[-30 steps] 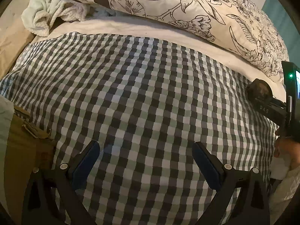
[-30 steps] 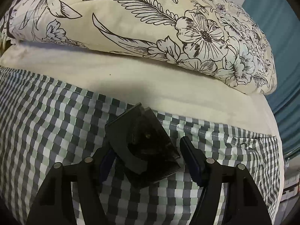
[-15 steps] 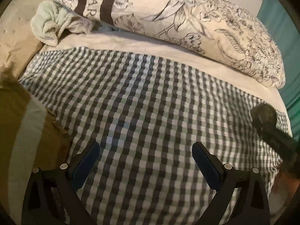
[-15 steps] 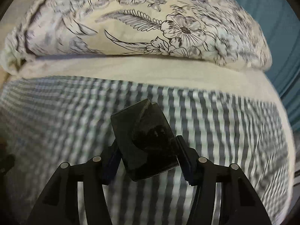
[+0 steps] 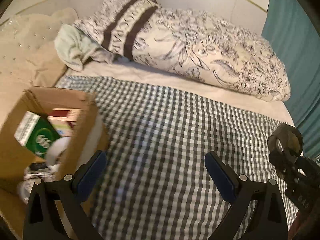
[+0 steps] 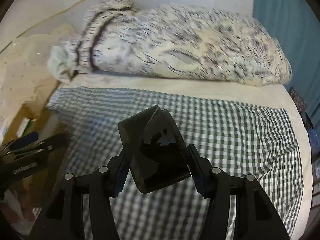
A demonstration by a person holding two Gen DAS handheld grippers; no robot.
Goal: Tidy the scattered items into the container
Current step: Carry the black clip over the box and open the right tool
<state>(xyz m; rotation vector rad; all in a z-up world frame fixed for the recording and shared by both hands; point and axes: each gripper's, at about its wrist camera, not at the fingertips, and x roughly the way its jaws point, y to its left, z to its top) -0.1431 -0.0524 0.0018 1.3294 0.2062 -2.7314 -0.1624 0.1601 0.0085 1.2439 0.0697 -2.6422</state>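
- The right tongs [image 6: 158,168] pinch a dark, smoky see-through plastic case [image 6: 154,152] between both pads, one pad on each flat side.
- The case stands tilted in the grip, its upper corner leaning away from the tongs; something dark sits inside it, too dim to name.
- In the left wrist view the same case [image 5: 285,146] shows at the far right edge, raised above the bed with the right tongs' dark frame under it.
- The left tongs [image 5: 155,174] are spread wide with nothing between the blue pads [image 5: 219,177].
- They hang over a checked cloth [image 5: 170,132] spread on the bed [image 5: 140,74].
- A cardboard box [image 5: 80,132] sits just left of the left tongs, open at the top, its near wall right beside the left pad.
- Inside the box lie a green and white packet [image 5: 35,134], a white rounded thing [image 5: 56,148] that is blurred, and a red and white item further back.
- From the right wrist view the box [image 6: 24,120] appears at the far left, well apart from the held case, with the left tongs [image 6: 34,142] in front of it.
- Ahead of both tongs, past the checked cloth, a flower-patterned pillow [image 5: 210,54] lies across the head of the bed.
- A pale green towel [image 5: 72,50] is bunched against the pillow's left end.
- A teal curtain [image 6: 286,30] hangs to the right of the bed.
- The right wrist view is smeared with motion blur, most of all over the pillow.
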